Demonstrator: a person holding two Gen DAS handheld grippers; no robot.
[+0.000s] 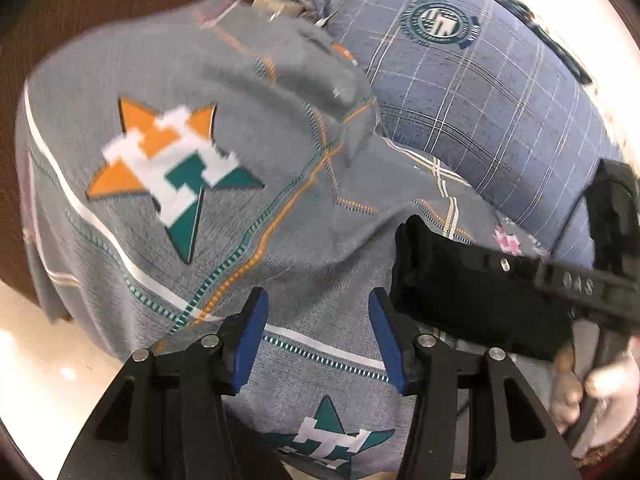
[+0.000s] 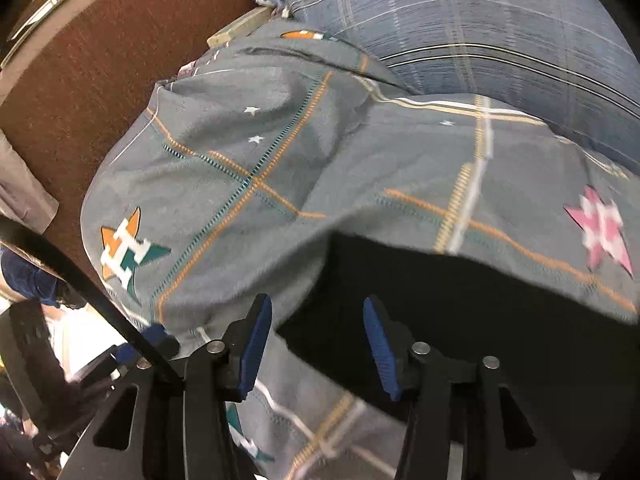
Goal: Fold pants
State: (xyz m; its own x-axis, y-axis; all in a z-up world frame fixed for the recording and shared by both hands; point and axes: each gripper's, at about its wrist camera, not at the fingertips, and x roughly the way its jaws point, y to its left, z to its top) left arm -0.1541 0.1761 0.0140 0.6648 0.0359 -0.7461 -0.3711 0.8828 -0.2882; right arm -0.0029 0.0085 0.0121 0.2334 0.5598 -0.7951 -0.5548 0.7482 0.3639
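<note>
Black pants lie on a grey bedspread printed with orange-and-teal stars. In the right wrist view the black cloth fills the lower right, just ahead of my right gripper, which is open with blue pads apart and empty. In the left wrist view a bunched edge of the pants sits to the right of my left gripper, which is open and empty over the bedspread. The other gripper's black body reaches in from the right.
A blue plaid pillow lies at the back right, also in the right wrist view. A brown headboard stands at the back left. The bedspread drops off at the left over a pale floor.
</note>
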